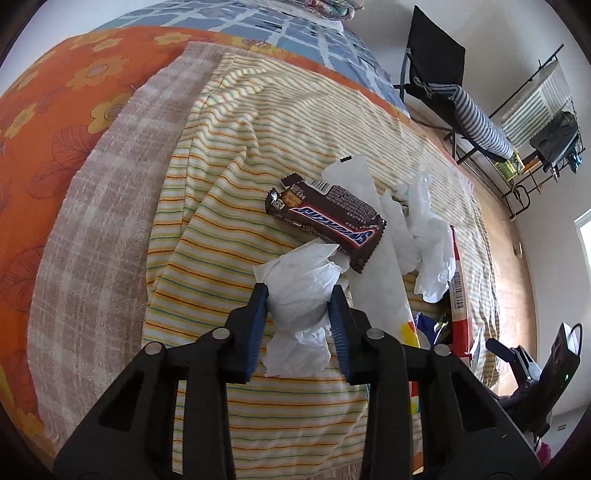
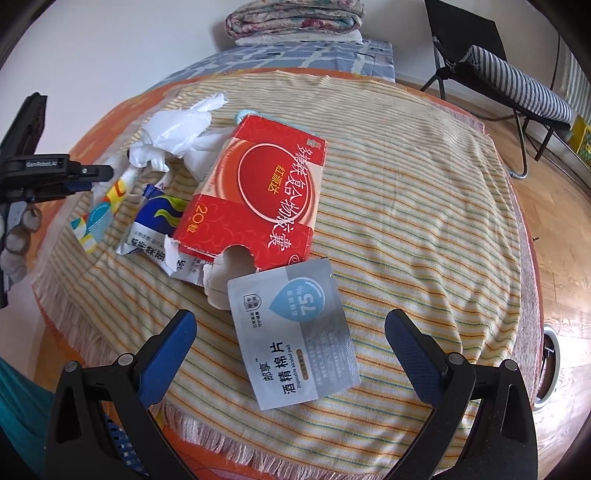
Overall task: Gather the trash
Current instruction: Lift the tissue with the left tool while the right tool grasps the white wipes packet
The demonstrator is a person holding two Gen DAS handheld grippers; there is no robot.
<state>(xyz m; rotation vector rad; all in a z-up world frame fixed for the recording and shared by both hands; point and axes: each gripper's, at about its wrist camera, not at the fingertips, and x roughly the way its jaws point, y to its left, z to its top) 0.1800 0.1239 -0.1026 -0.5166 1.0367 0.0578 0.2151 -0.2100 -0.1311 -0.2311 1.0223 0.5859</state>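
My left gripper (image 1: 299, 291) is shut on a crumpled white tissue (image 1: 299, 266) that lies on the striped towel (image 1: 221, 177). Just beyond it lie a brown Snickers wrapper (image 1: 325, 218), a white paper strip (image 1: 369, 184) and crumpled white plastic (image 1: 428, 236). My right gripper (image 2: 291, 321) stands open above a silver alcohol-pad sachet (image 2: 295, 332), which lies flat between its fingers without touching them. Behind the sachet are a torn red carton (image 2: 266, 192), a blue-and-white packet (image 2: 159, 225), a colourful wrapper (image 2: 99, 218) and the white plastic (image 2: 177, 129).
The towel covers a bed with an orange flowered sheet (image 1: 55, 129). Folded blankets (image 2: 295, 18) are stacked at the head. A folding chair with a striped cushion (image 2: 517, 85) stands on the wooden floor (image 2: 554, 221) to the right, near a metal rack (image 1: 535, 110).
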